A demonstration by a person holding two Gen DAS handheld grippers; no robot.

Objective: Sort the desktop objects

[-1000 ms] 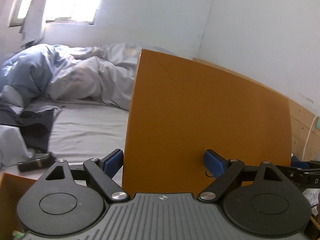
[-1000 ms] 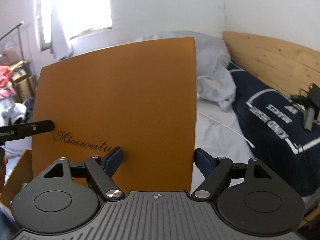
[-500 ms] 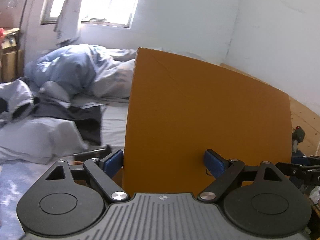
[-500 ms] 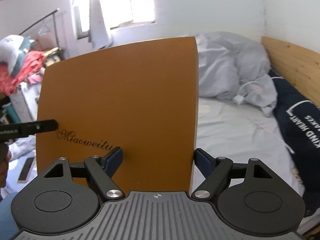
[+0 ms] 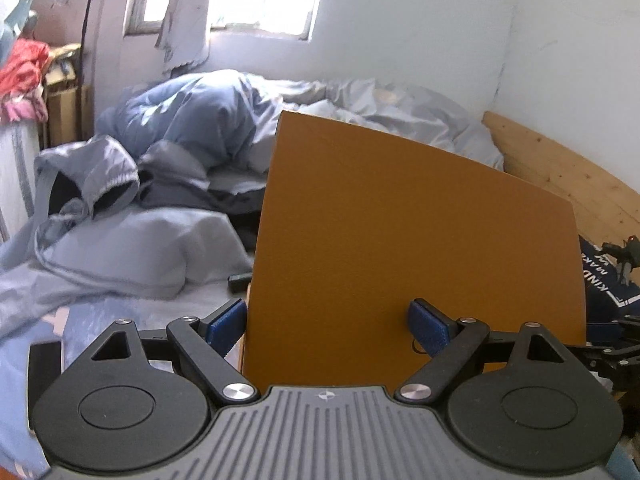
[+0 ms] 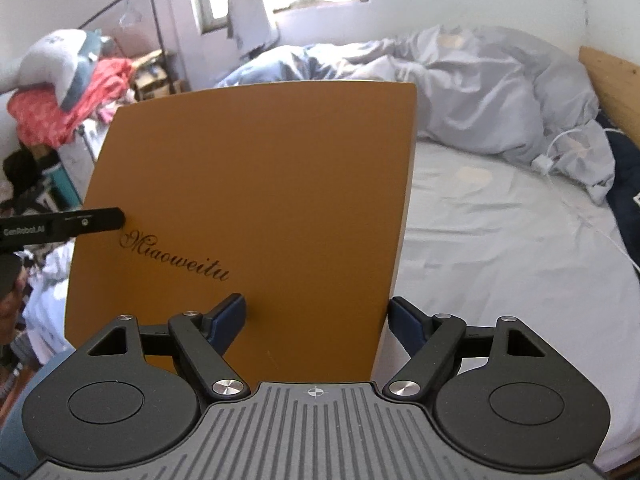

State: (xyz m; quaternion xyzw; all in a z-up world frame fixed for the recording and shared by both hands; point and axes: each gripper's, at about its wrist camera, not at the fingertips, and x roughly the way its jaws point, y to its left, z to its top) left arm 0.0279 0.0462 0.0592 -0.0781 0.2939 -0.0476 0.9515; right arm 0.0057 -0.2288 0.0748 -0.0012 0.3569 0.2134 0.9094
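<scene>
Orange board (image 5: 416, 248), marked "Miaoweitu" on one face, is held upright between both grippers, clear of any surface. Left gripper (image 5: 326, 322): jaws set apart around the board's near edge, one blue pad at each face; firm contact cannot be told. Right gripper (image 6: 316, 318): the same, one pad against the lettered face, the other at the far edge.

Since a second ago the board's place in both grips is unchanged, but the background has swung: window and clothes heap have come into view. The board is judged to be in transit, being turned toward another side of the room.

No bench is seen. Below lies a bed (image 6: 500, 240) with grey sheet, crumpled duvet (image 5: 192, 120), wooden headboard (image 5: 560, 176). Clothes rail and red laundry (image 6: 64, 100) at left.
</scene>
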